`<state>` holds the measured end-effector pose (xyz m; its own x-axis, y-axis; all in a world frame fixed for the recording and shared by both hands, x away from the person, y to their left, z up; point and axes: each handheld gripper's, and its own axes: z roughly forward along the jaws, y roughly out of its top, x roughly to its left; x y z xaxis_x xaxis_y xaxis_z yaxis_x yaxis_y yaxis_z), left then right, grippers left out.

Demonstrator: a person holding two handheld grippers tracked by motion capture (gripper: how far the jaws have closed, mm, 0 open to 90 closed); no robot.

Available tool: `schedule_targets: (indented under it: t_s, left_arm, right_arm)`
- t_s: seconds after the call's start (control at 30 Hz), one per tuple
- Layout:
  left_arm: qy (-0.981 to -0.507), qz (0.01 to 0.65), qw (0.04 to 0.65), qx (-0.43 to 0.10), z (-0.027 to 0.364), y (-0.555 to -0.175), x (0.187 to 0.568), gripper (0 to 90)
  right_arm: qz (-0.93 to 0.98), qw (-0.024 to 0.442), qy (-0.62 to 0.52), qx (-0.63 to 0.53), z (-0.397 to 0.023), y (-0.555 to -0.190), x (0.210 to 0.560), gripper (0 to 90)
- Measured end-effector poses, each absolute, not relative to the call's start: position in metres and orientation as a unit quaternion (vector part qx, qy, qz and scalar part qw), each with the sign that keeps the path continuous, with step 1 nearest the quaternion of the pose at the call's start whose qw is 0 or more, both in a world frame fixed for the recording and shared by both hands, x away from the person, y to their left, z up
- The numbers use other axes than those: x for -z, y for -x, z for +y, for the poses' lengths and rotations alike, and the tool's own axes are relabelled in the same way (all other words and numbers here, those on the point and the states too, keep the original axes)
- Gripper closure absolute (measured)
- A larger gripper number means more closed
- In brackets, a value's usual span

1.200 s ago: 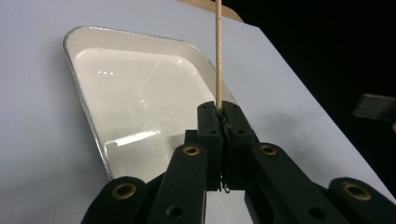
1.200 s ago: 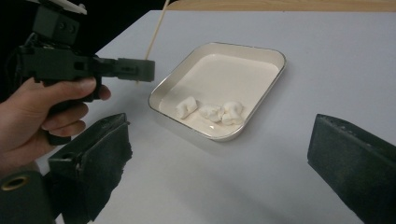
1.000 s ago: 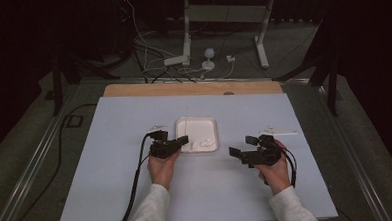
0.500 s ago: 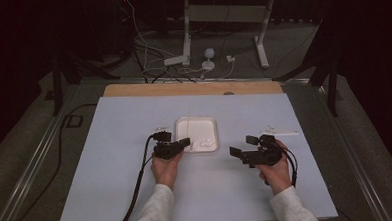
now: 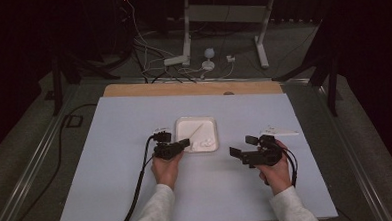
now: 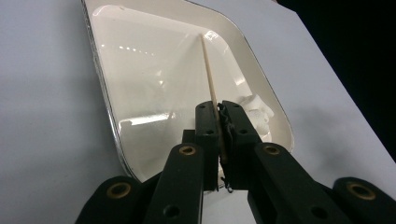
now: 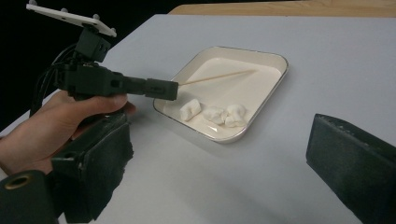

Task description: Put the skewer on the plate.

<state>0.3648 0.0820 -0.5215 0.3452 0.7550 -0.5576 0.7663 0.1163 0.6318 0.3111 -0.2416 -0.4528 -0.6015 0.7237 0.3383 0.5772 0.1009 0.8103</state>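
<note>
From my seat at the controls I read the scene from the near edge outward; my left tool [image 6: 219, 116] has its jaws pinched tight on the near end of a thin wooden skewer [image 6: 209, 70], so the pick-up looks done; my right tool [image 5: 245, 146] sits off to the right of the tray with its jaws standing wide and nothing between them. Just past the left tool lies the white tray [image 5: 182, 122] on the pale blue bench [image 5: 110, 144]; in the right gripper view three small white marshmallow-like pieces [image 7: 215, 113] sit in a row along the tray's near side, none of them on the skewer, so I judge the spearing is what remains.

The skewer's long axis runs straight out from the left jaws over the tray floor; its free tip points away from me toward the tray's far part, roughly level or dipping slightly; I cannot tell whether the tip touches the tray. The white pieces lie beside the shaft, to its right in the left gripper view, not in line with the tip. Beyond the tray the bench ends at a wooden strip [image 5: 193, 88].
</note>
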Motion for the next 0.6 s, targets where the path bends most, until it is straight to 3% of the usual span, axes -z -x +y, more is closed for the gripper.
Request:
schedule_targets:
  t_s: [0.17,0.37,0.6]
  left_arm:
    - [-0.667,0.572,0.477,0.006,0.0816,-0.3650,0.5226,84.9]
    - [-0.666,0.563,0.488,0.014,0.0797,-0.3631,0.5213,67.3]
    - [-0.660,0.543,0.519,0.015,0.0843,-0.3608,0.5142,52.6]
  right_arm:
    - [0.739,0.072,-0.439,-0.507,-0.2412,-0.3109,0.4527,6.7]
    - [0.739,0.072,-0.438,-0.507,-0.2411,-0.3106,0.4526,6.7]
    - [0.741,0.072,-0.436,-0.506,-0.2403,-0.3103,0.4530,6.7]
